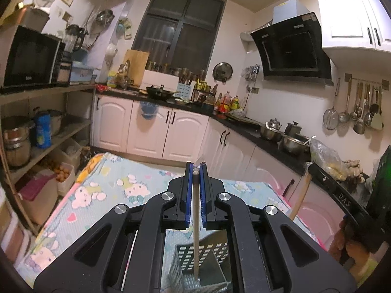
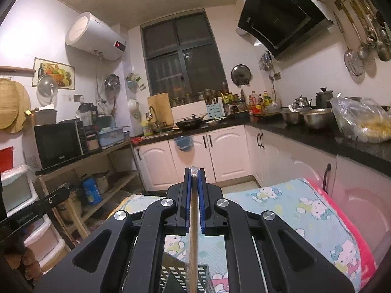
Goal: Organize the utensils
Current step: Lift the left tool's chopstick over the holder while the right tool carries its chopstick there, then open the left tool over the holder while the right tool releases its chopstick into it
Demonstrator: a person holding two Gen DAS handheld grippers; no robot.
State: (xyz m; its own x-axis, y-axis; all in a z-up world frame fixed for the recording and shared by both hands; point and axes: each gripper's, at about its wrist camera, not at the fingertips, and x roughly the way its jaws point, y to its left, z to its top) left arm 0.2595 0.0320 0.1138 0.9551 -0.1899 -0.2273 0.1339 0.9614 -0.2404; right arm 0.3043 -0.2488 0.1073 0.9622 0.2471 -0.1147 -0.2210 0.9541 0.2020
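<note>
Over the bench (image 1: 127,175), both claws hold a utensil each.
The left claw (image 1: 195,171) is clamped on a grey rod (image 1: 195,232) reaching down into the perforated holder (image 1: 202,263); the right claw (image 2: 194,174) grips a wooden stick (image 2: 193,244) above that holder (image 2: 176,276).

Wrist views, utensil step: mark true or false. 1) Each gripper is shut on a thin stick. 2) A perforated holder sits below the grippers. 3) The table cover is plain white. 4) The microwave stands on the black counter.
1) True: left gripper and right gripper each clamp a stick.
2) True: holder.
3) False: the cover bears cartoon cats.
4) False: the microwave stands on a wooden shelf.
</note>
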